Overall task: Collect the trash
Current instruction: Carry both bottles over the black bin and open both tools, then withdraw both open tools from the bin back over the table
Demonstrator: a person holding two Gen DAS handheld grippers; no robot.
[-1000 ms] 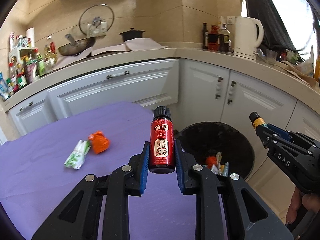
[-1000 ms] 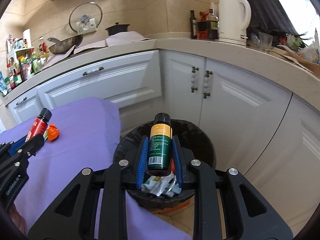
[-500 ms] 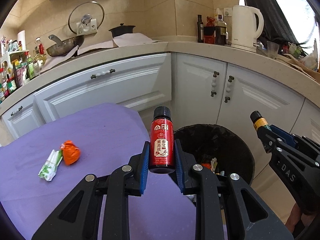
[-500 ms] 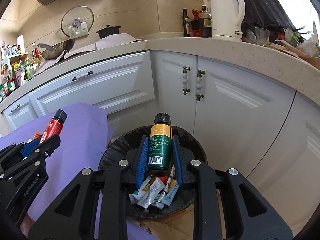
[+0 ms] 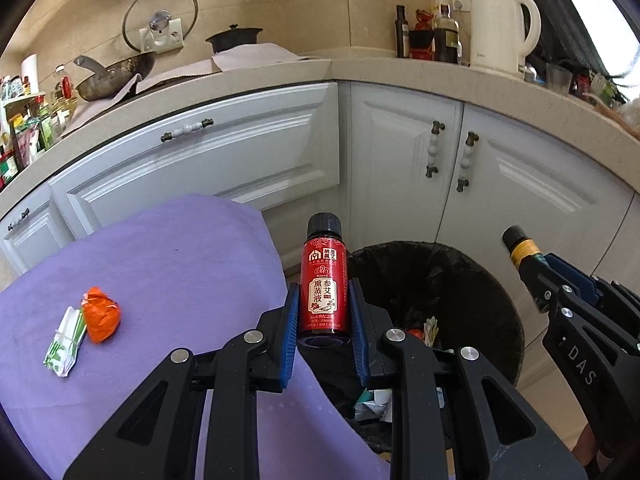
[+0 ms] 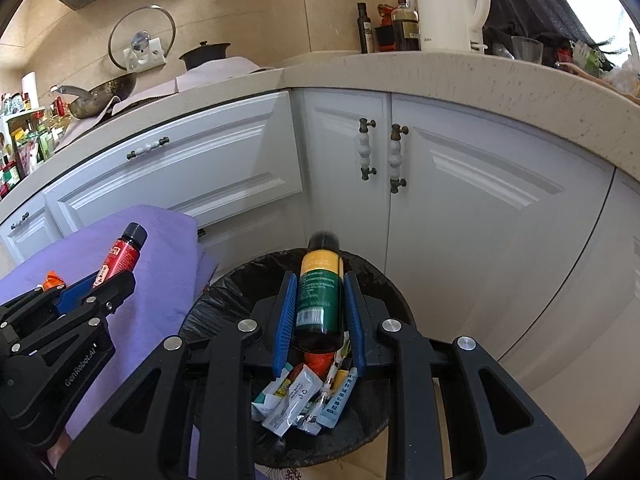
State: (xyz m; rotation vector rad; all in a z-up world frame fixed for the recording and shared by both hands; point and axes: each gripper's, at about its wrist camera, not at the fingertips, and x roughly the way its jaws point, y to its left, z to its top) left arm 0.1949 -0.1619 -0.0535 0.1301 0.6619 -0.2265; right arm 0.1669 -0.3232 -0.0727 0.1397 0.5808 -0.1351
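Note:
My left gripper is shut on an upright red bottle with a black cap, held over the purple table's edge beside the black-lined trash bin. An orange wrapper and a green-white wrapper lie on the purple cloth to the left. My right gripper is shut on a dark green bottle with a yellow band, directly above the bin, which holds several sachets. Each gripper also shows in the other's view: right gripper, left gripper.
White cabinet doors curve closely behind the bin. The counter above carries a kettle, bottles, a wok and a pot. The floor shows only in a narrow strip around the bin.
Both grippers have moved forward and a little down toward the bin, each still gripping its bottle. The bin looks larger and nearer, and the right gripper's bottle now hangs over its opening.

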